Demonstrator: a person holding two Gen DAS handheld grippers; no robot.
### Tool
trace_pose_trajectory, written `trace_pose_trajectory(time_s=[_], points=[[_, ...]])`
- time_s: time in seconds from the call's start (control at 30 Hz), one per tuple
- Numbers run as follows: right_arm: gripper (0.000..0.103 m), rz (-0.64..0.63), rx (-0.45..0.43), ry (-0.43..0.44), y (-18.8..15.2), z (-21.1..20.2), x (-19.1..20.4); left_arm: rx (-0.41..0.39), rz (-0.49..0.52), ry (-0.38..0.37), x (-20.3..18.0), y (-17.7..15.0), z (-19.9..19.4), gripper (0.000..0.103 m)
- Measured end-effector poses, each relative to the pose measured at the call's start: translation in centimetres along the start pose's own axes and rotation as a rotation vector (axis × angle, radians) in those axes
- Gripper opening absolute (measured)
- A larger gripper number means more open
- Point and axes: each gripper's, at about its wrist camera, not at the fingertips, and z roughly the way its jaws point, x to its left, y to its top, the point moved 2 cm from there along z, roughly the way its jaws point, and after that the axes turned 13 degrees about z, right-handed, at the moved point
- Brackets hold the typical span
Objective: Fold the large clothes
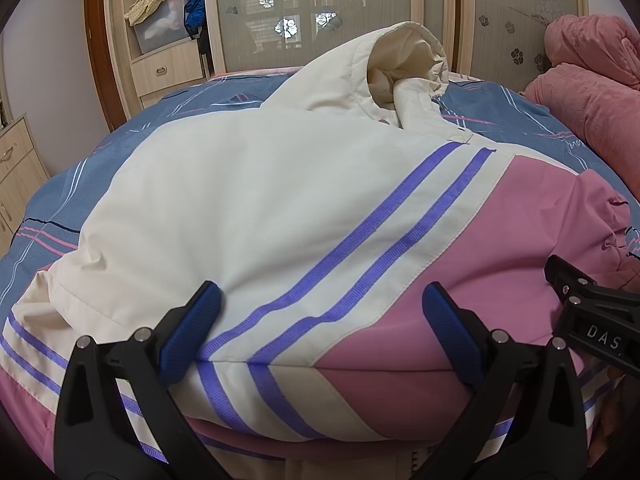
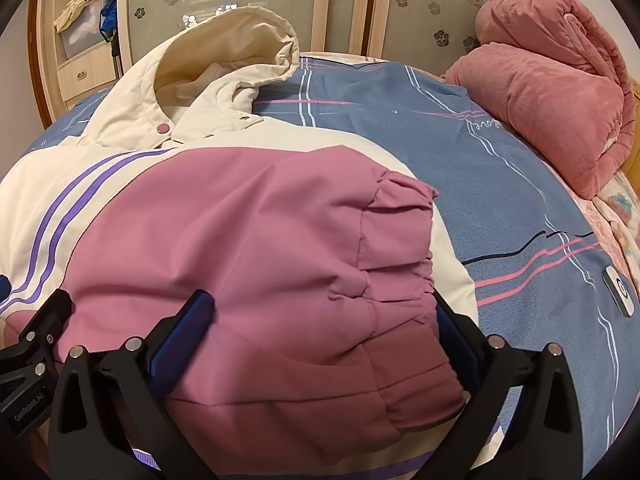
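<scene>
Two grippers stand spread wide, gripping nothing, fingers straddling a puffy hooded jacket [image 1: 248,200] on the bed [image 2: 520,208]. Left gripper [image 1: 322,332] brackets the folded cream-and-pink hem with purple stripes; right gripper [image 2: 322,340], beside it, brackets the gathered pink cuff [image 2: 396,248]. Ahead right, a plush pink blanket [image 2: 556,92] lies rolled.

Even indoor light, sharp centre, fisheye-warped, vignetted edges.

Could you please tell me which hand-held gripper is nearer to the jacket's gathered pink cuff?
The right. The right hand-held gripper straddles the pink sleeve, one finger right beside the gathered pink cuff. The left hand-held gripper sits further along the folded jacket, over the purple stripes.
</scene>
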Motion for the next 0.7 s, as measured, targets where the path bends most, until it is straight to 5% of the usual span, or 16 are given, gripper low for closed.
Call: trace_pose_trajectory(time_s=[0.7], points=[[0.102,0.018,-0.017,0.026,0.35,-0.71,-0.27,0.005,-0.005,-0.001,-0.13,0.27,-0.48,0.101]])
